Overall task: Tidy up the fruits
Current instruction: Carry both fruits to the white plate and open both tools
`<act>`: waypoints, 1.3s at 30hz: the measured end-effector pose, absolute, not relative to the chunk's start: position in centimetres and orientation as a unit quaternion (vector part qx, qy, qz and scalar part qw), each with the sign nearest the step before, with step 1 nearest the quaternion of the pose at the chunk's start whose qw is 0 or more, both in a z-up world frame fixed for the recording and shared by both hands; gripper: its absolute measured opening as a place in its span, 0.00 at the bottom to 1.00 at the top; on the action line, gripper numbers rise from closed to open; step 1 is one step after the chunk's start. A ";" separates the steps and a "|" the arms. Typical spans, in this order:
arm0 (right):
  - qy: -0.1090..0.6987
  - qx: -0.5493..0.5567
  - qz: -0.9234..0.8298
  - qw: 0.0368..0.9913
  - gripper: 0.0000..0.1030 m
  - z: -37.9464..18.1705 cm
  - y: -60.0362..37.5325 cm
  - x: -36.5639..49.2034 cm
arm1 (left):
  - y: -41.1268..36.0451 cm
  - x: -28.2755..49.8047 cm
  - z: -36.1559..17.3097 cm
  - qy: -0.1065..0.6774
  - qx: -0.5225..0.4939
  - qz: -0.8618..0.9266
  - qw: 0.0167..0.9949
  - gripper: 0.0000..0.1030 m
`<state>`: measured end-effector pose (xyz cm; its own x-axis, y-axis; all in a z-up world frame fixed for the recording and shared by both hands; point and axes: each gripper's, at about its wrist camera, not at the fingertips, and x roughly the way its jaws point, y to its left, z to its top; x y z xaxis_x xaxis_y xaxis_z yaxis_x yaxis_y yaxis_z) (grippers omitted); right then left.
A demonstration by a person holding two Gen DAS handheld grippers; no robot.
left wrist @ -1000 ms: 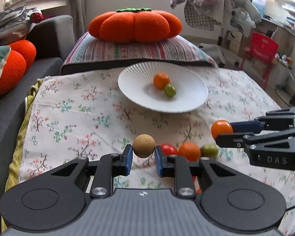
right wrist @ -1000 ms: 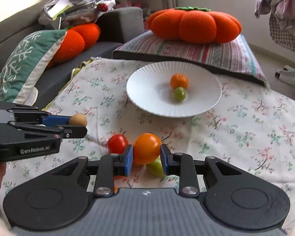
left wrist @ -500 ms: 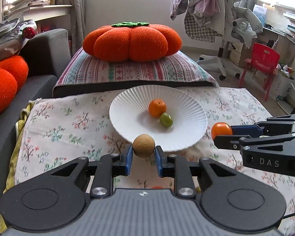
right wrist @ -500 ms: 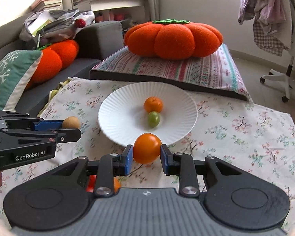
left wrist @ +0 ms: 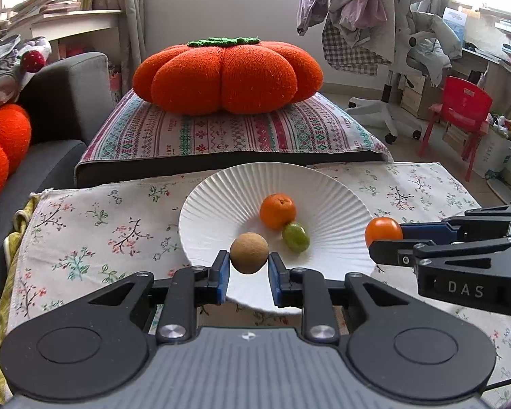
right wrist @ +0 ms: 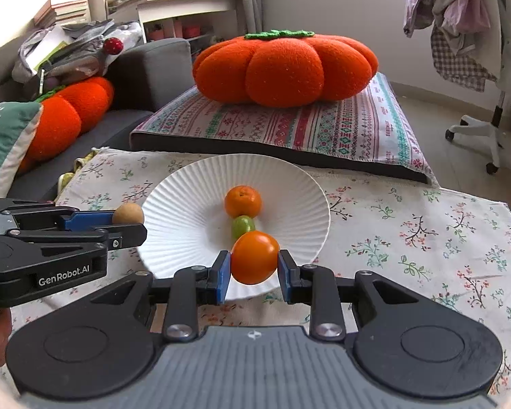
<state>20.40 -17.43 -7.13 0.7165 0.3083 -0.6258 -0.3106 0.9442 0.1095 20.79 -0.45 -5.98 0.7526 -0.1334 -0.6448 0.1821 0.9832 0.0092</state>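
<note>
A white ribbed plate (left wrist: 221, 204) (right wrist: 187, 204) lies on the floral cloth and holds a mandarin (left wrist: 277, 211) (right wrist: 243, 201) and a green fruit (left wrist: 295, 237) (right wrist: 243, 225). My left gripper (left wrist: 248, 269) (right wrist: 133, 223) is shut on a small round brown fruit (left wrist: 249, 253) (right wrist: 128, 213), held over the plate's near left rim. My right gripper (right wrist: 254, 269) (left wrist: 380, 242) is shut on an orange tomato (right wrist: 254, 257) (left wrist: 383, 231), held over the plate's near right rim.
A striped cushion (left wrist: 228, 133) with an orange pumpkin pillow (left wrist: 228, 78) lies just behind the plate. A grey sofa (left wrist: 61, 102) with orange pillows stands at the left. A red chair (left wrist: 460, 109) and an office chair (left wrist: 391, 116) stand at the right.
Both grippers have carried their fruits forward from the loose fruits on the cloth to the plate's near rim. The loose fruits have dropped out of view below the grippers.
</note>
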 end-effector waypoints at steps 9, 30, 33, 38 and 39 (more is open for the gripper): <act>0.347 -0.003 0.168 0.923 0.26 -8.4 -16.5 22.3 | -0.6 22.5 -7.3 0.352 0.048 -0.092 0.930 0.03; 0.362 0.016 0.155 0.919 0.29 -10.3 -16.3 23.9 | -1.0 23.8 -8.9 0.372 0.065 -0.088 0.922 0.05; 0.361 0.012 0.156 0.919 0.29 -10.0 -16.3 23.7 | -0.8 23.6 -8.6 0.371 0.061 -0.090 0.922 0.10; 0.361 -0.015 0.148 0.921 0.32 -9.9 -15.9 22.8 | -0.3 22.7 -8.0 0.367 0.062 -0.089 0.924 0.21; 0.359 -0.018 0.148 0.921 0.34 -9.7 -15.9 22.6 | -0.2 22.4 -7.7 0.366 0.061 -0.090 0.924 0.22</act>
<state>22.59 -15.89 -9.70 0.6983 0.2603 -0.6668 -0.2868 0.9552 0.0726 22.40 -0.17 -7.70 0.7163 -0.1224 -0.6869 0.2115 0.9763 0.0466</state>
